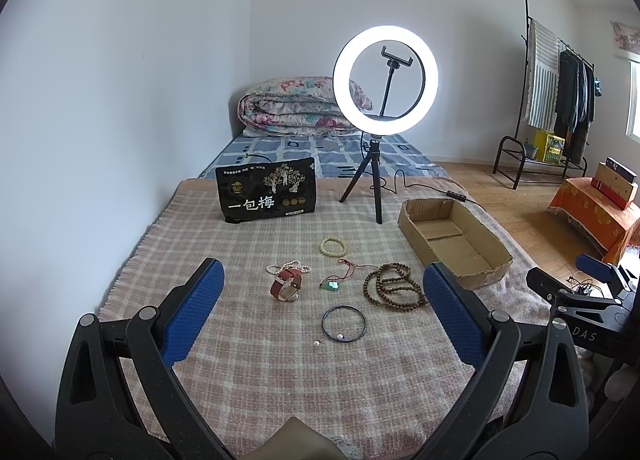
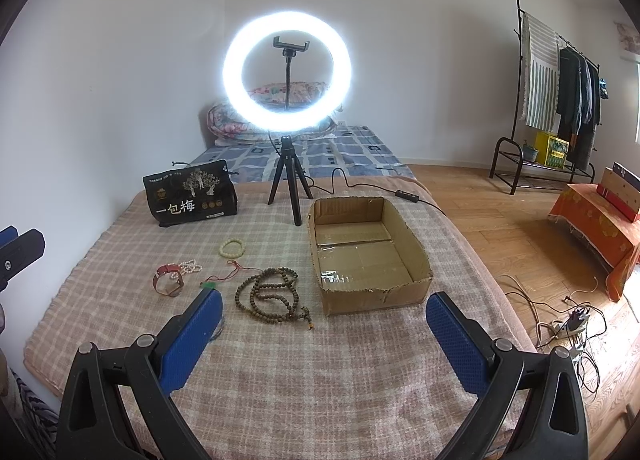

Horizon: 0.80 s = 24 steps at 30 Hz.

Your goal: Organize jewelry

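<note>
Jewelry lies on a plaid blanket (image 1: 248, 340): a red-strap watch (image 1: 286, 286), a white pearl strand (image 1: 289, 267), a cream bead bracelet (image 1: 332, 247), a green pendant on red cord (image 1: 331, 285), brown prayer beads (image 1: 394, 286), and a thin dark bangle with a pearl (image 1: 344, 323). An empty cardboard box (image 2: 368, 252) sits to their right. My left gripper (image 1: 322, 296) is open and empty, above the jewelry. My right gripper (image 2: 324, 328) is open and empty, in front of the box and the prayer beads (image 2: 272, 292).
A lit ring light on a tripod (image 1: 378, 180) and a black snack bag (image 1: 266, 190) stand at the blanket's far side. Its cable (image 2: 400, 192) runs right. A folded quilt (image 1: 296, 106) lies behind. Floor cables (image 2: 568, 324), an orange-covered stand (image 2: 592, 220) and a clothes rack (image 2: 560, 100) are right.
</note>
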{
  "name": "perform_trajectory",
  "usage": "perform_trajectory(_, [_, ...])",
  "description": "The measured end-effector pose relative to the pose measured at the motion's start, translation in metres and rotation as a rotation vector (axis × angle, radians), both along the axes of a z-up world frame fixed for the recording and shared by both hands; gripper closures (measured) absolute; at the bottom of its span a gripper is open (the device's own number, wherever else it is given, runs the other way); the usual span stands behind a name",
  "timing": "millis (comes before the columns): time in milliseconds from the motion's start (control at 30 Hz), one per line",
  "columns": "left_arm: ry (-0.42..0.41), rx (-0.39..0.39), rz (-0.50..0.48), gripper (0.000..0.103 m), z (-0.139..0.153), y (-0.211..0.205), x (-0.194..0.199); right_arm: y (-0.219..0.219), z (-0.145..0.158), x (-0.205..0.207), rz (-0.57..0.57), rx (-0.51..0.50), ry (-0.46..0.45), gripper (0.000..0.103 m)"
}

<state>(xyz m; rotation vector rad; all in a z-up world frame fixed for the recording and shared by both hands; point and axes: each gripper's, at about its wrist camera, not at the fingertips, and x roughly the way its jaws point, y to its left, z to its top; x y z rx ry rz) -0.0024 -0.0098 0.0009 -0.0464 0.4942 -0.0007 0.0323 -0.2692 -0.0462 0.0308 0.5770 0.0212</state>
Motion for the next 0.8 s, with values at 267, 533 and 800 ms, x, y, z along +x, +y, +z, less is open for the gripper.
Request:
perform_trajectory(267, [0.005,0.010,0.003,0.001,0.002,0.001,0.002,0.002,-0.002,0.000,0.004,0.005,0.003,0.000])
perform_trajectory(533, [0.020,0.034,0.011,0.001,-0.001,0.008,0.008,0.004,-0.003,0.002,0.017,0.008,0.015,0.000])
perform_trajectory(800, [0.039,0.042,0.062,0.001,-0.002,0.030,0.023,0.007,-0.001,0.011,0.043,0.003,0.029,0.000])
